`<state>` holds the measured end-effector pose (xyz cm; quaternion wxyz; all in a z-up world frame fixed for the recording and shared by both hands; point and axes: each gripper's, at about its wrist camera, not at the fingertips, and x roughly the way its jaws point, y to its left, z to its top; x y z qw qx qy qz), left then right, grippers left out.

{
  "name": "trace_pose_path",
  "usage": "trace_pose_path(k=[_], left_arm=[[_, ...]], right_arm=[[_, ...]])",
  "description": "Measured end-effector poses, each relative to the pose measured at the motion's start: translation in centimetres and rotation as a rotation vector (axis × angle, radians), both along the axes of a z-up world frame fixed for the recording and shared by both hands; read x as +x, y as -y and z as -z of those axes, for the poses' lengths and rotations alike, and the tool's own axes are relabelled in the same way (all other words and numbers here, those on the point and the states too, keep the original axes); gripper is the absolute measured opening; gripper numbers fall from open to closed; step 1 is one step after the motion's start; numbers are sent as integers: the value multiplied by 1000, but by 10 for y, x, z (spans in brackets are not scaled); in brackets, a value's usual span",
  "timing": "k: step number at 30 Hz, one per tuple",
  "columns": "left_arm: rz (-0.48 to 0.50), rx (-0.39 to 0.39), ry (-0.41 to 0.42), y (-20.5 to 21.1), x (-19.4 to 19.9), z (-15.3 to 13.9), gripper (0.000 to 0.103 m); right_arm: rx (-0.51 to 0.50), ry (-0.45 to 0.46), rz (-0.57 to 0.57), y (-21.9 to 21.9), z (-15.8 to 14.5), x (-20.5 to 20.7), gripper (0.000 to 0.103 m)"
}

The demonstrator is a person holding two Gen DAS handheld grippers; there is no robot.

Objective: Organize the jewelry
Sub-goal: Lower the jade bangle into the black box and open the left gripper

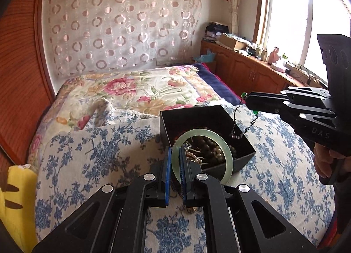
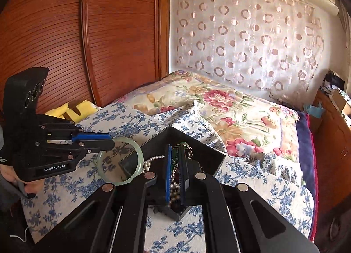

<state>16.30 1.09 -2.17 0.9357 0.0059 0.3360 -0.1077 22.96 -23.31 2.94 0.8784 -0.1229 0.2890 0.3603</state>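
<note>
A black open box [image 1: 197,119] sits on the blue-flowered bedspread and holds bead and pearl strands [image 1: 210,150]. My left gripper [image 1: 175,154] is shut on a pale green jade bangle [image 1: 228,154] and holds it over the box's near corner; the bangle also shows in the right wrist view [image 2: 138,152], beside the left gripper [image 2: 110,141]. My right gripper [image 2: 175,154] is shut on a thin dark chain with green beads [image 2: 183,144], above the box [image 2: 197,150]. In the left wrist view the right gripper [image 1: 248,99] dangles that chain [image 1: 238,119] over the box's far right corner.
The bed carries a blue-flowered spread [image 1: 98,154] and a pink-flowered quilt [image 1: 142,88]. A yellow cushion [image 1: 15,198] lies at the left edge. A wooden wardrobe [image 2: 65,33] stands to the left. A cluttered low cabinet [image 1: 252,66] runs under the window on the right.
</note>
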Motion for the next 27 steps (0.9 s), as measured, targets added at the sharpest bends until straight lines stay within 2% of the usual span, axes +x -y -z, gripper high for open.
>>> trace_pose_path(k=[5,8,9,16,27], left_arm=[[-4,2,-7,-2,9,3,6],[-4,4,-7,-1,10,3,6],[-3,6,-7,-1,12,3,6],[-13,3,-14,-1,25,5,6],[32,21,-25,26,54,8,6]], right_arm=[[-20,-37,5,-2,14,8,9],[-29,-44,10,-3,20,9,23],[-27,-46,13,-2,20,9,24],[-21,-69,47,15,28,6,24],[-15,-112,127,51,52,-11,24]])
